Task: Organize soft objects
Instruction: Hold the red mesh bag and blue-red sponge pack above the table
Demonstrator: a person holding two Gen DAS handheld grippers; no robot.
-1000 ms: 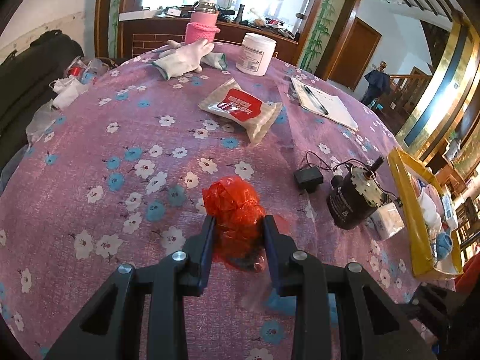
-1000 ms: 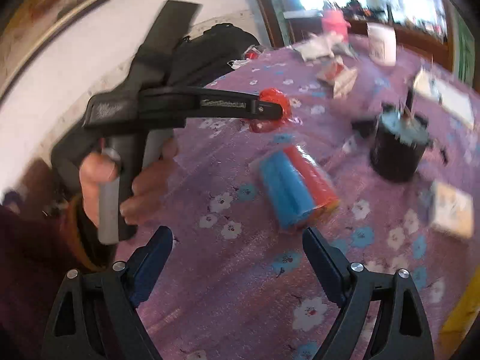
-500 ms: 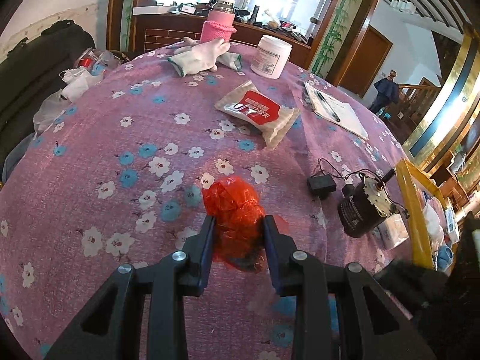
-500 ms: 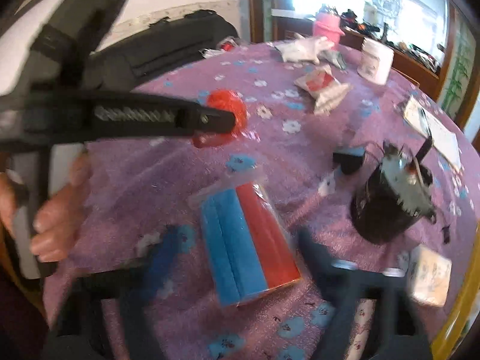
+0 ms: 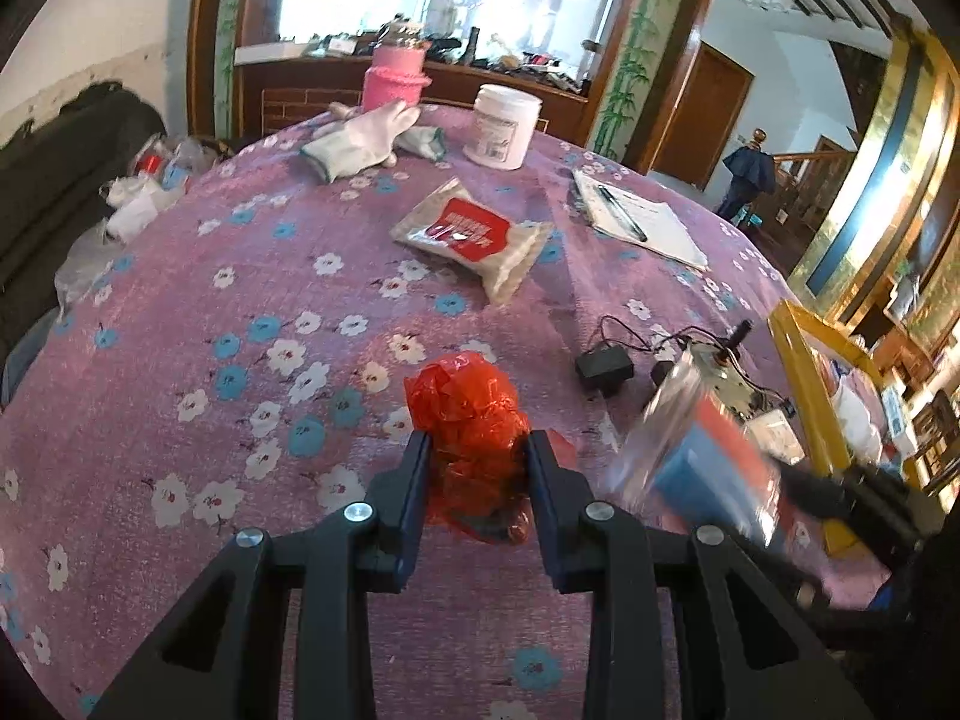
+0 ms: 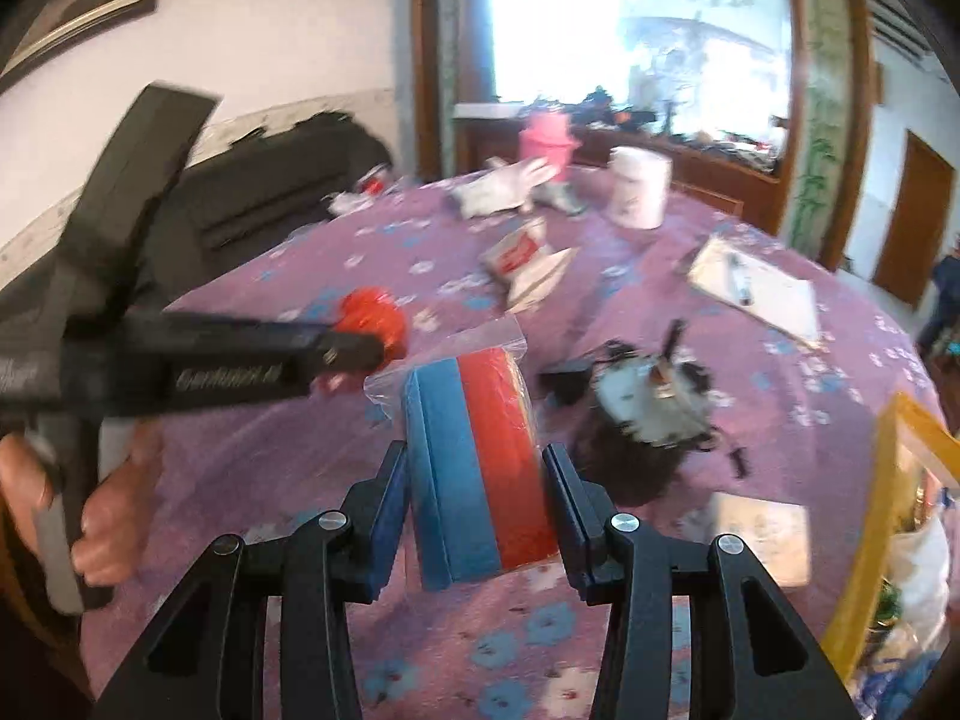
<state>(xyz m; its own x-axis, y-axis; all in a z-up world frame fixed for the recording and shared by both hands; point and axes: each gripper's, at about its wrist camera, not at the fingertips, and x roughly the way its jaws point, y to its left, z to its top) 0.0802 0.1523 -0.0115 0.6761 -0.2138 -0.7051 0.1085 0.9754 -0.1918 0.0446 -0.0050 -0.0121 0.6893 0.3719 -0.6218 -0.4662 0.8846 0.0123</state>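
Gripping a crumpled red plastic bag (image 5: pixel 465 420), the left gripper (image 5: pixel 477 468) has its fingers (image 5: pixel 408 480) pressed against both sides of the bundle, low over the desk (image 5: pixel 240 276) with its purple flowered cloth. From the right wrist view the same bag (image 6: pixel 372 318) shows as a red lump at the tip of the left gripper's black body, held by a hand (image 6: pixel 90 510) at the left edge.

The right gripper (image 6: pixel 477 492) closes its fingers (image 6: pixel 387 498) on a clear bag of blue and red sponges (image 6: pixel 480 462), which fills the gap between them; whether it rests on the cloth or hangs just above it I cannot tell. In the left wrist view that packet (image 5: pixel 702 456) appears blurred, just to the right of the red bag.

Beyond the sponges, near them on the right, lie a black adapter (image 5: pixel 603 366) with thin wires and a dark cylindrical motor (image 6: pixel 636 420); a small white box (image 6: pixel 759 540) lies beside the motor. A yellow tray (image 5: pixel 804 396) stands along the desk's right edge. Farther back sit a red and white wipes packet (image 5: pixel 474 234), a notepad with a pen (image 5: pixel 636 222), a white jar (image 5: pixel 501 126), white gloves (image 5: pixel 360 141) and a pink-sleeved bottle (image 5: pixel 396 75). Crumpled clear wrappers (image 5: pixel 132 198) lie at the left edge, next to a black bag (image 5: pixel 54 180).
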